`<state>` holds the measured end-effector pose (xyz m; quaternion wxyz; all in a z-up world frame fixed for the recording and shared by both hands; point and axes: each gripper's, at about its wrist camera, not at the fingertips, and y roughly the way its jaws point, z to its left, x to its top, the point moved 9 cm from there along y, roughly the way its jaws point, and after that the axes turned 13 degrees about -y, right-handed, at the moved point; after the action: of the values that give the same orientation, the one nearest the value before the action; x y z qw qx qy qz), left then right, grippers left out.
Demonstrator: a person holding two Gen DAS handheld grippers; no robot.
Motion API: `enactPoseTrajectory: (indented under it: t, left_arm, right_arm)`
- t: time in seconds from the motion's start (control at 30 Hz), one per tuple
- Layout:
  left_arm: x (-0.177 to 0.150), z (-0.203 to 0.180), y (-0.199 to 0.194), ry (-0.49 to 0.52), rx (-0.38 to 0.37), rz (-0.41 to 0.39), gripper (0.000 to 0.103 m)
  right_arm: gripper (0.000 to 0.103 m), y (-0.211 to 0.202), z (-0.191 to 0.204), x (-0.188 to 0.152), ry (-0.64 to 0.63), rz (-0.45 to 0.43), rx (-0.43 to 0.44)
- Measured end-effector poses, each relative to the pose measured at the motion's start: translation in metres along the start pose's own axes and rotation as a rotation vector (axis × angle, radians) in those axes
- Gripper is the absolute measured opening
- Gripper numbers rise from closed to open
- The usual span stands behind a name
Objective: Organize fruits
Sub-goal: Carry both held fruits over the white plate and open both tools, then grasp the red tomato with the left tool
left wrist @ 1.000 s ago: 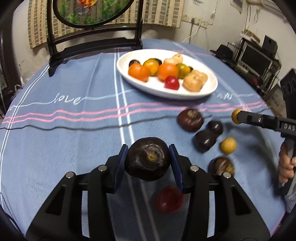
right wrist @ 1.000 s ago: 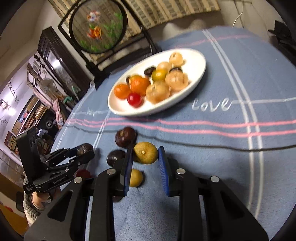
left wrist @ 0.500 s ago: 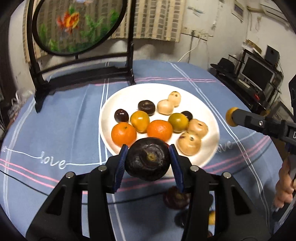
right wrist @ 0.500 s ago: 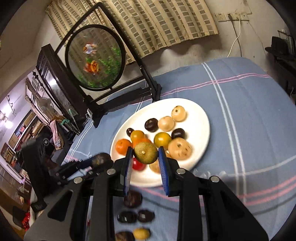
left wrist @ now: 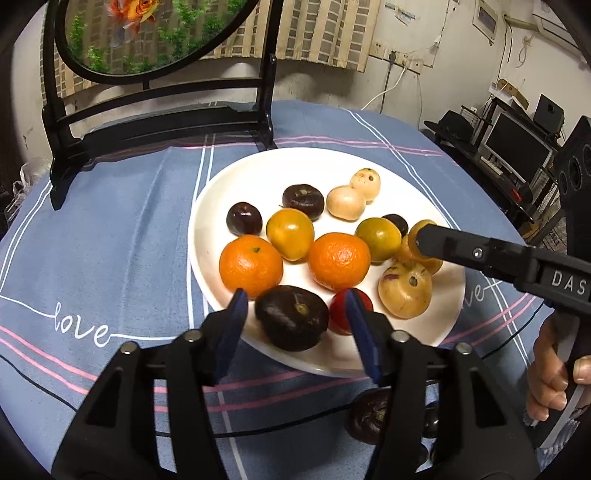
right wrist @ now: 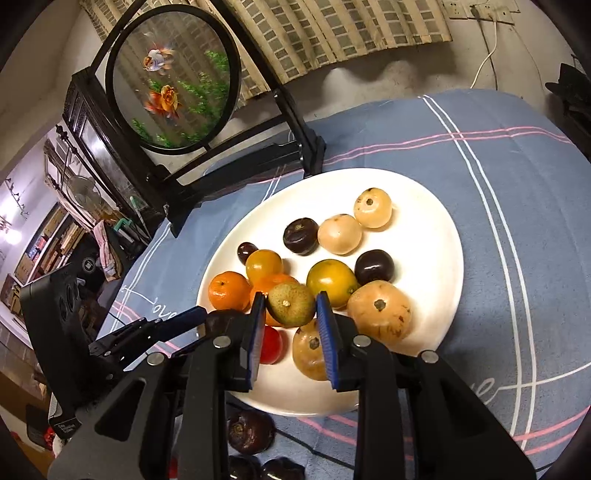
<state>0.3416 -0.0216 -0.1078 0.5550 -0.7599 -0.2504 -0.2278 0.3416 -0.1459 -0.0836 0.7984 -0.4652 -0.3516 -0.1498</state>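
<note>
In the left wrist view, the left gripper (left wrist: pixel 295 325) hid most of the dark fruits (left wrist: pixel 369 415) left on the surface. The red fruit (left wrist: pixel 341 314) was half covered by one jaw. The round goldfish screen (left wrist: pixel 155 33) was cut off at the top edge.

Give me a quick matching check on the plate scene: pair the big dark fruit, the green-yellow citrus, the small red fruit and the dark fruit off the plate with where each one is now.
1. big dark fruit
2. green-yellow citrus
3. small red fruit
4. dark fruit off the plate

A. lying on the blue tablecloth
B. clamped in the right gripper
C. between the opening left gripper pads, on the white plate
D. on the plate's near edge, partly hidden by a pad

Pairs: 1-C, 2-B, 3-D, 4-A
</note>
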Motion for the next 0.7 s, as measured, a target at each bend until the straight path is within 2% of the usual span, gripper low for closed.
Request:
enactPoseTrajectory:
  t: [0.13,0.17,0.2,0.27,0.43,0.57,0.7]
  left_arm:
    - [0.002,-0.002,-0.009,-0.003,-0.008,-0.015,0.063]
    - [0.002,-0.003,-0.010,-0.001,-0.006,-0.019,0.064]
    - [0.002,-0.003,-0.012,0.003,-0.003,-0.024,0.065]
    - [0.001,-0.004,-0.014,0.009,0.000,-0.027,0.065]
    - [-0.003,0.003,-0.028,0.005,-0.001,-0.041,0.066]
    - [-0.015,0.016,-0.054,-0.005,-0.001,-0.065,0.067]
    - [-0.039,0.027,-0.087,-0.001,0.000,-0.101,0.069]
  right_arm:
    - [0.035,-0.012,0.008,0.005,-0.008,-0.025,0.016]
    - [0.063,-0.014,0.009,0.007,-0.012,-0.029,0.008]
    - [0.082,-0.018,0.009,0.008,-0.014,-0.043,-0.005]
    - [0.083,-0.031,0.011,0.014,-0.028,-0.108,-0.022]
    - [0.083,-0.065,0.026,0.026,-0.076,-0.184,-0.019]
    - [0.086,-0.092,0.045,0.021,-0.118,-0.220,-0.005]
    - [0.088,-0.104,0.054,-0.002,-0.134,-0.203,-0.008]
